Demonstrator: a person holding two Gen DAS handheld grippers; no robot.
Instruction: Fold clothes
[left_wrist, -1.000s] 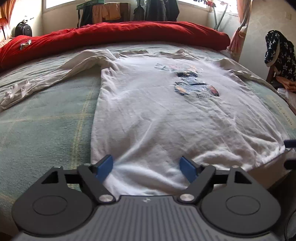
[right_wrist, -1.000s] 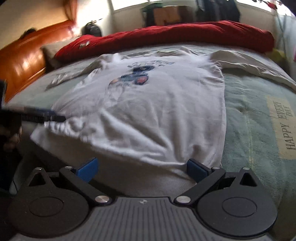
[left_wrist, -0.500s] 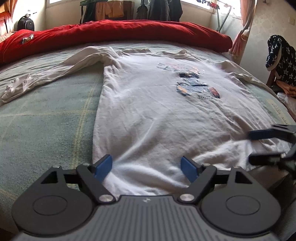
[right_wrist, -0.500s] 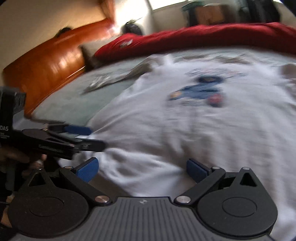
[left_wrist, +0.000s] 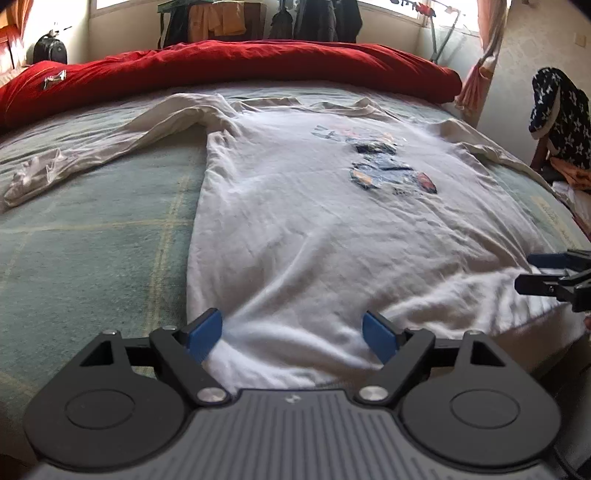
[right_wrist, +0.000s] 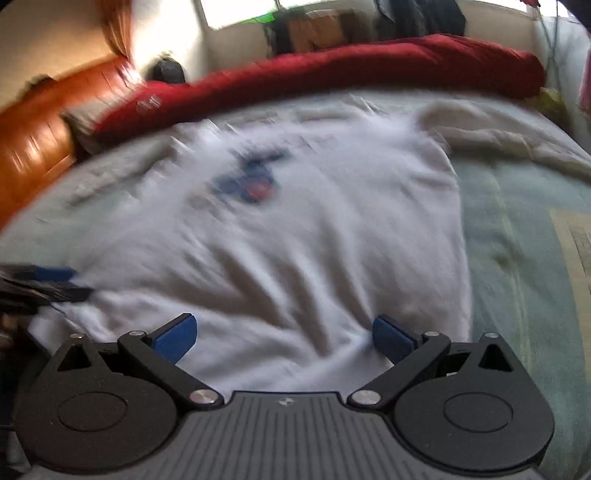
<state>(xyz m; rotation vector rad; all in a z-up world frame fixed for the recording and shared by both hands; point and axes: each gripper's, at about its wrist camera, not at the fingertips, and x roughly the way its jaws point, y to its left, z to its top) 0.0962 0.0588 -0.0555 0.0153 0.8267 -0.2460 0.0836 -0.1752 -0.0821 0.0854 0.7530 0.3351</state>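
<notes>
At the bottom of the left wrist view, my left gripper (left_wrist: 292, 335) is spread wide, its two blue pads far apart and holding nothing, with the near hem of the white long-sleeved shirt (left_wrist: 314, 221) lying between and just beyond them. At the bottom of the right wrist view, which is smeared with motion blur, my right gripper (right_wrist: 284, 338) is likewise spread wide and empty, hovering at the same hem nearer the shirt's right corner. Each gripper also shows in the other's picture: the right one enters at the right edge of the left view beside the hem corner, and the left one appears as a dark shape with a blue pad at the left edge of the right view. The shirt lies flat and face up across the middle of both frames on a pale green bedspread (left_wrist: 92, 229), with a blue and orange printed graphic (left_wrist: 388, 166) on its chest, right of centre in the left view. One sleeve (left_wrist: 103, 155) stretches out toward the left edge of that view, the other trails toward the right edge. Beyond the collar, a rumpled red duvet (left_wrist: 240, 62) runs across the upper part of both frames. In the upper left of the right view stands an orange-brown wooden headboard (right_wrist: 33, 140). At the top, clothes (left_wrist: 317, 18) hang below bright windows.
</notes>
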